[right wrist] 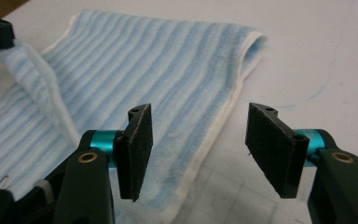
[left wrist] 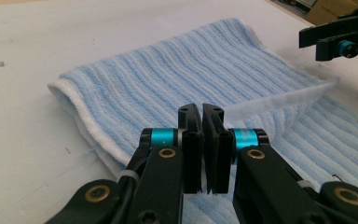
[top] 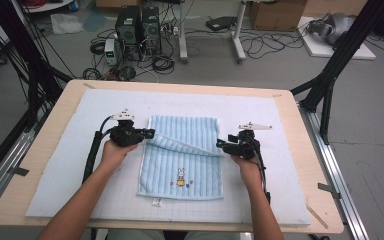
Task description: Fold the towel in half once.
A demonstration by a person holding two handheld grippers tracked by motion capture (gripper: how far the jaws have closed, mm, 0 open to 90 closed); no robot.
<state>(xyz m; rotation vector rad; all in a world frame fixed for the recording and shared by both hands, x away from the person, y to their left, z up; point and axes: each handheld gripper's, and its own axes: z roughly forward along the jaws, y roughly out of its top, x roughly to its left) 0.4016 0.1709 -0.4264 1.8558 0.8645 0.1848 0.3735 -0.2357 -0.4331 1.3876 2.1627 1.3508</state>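
A light blue striped towel (top: 180,165) with a small rabbit picture lies folded on the white mat (top: 70,170). My left gripper (top: 151,133) is at the towel's left side, shut on the edge of the top layer, which it holds lifted off the layer below. In the left gripper view the jaws (left wrist: 201,109) stand pressed together with the towel's (left wrist: 182,65) white hem running off to the right. My right gripper (top: 220,144) is open at the towel's right edge. Its pads (right wrist: 198,126) straddle the hem of the towel (right wrist: 168,70) without touching it.
The mat covers a wooden table (top: 45,145). Black frame posts (top: 330,75) stand at the table's far corners. Computer cases (top: 137,27) and cables lie on the floor beyond the far edge. Bare mat surrounds the towel.
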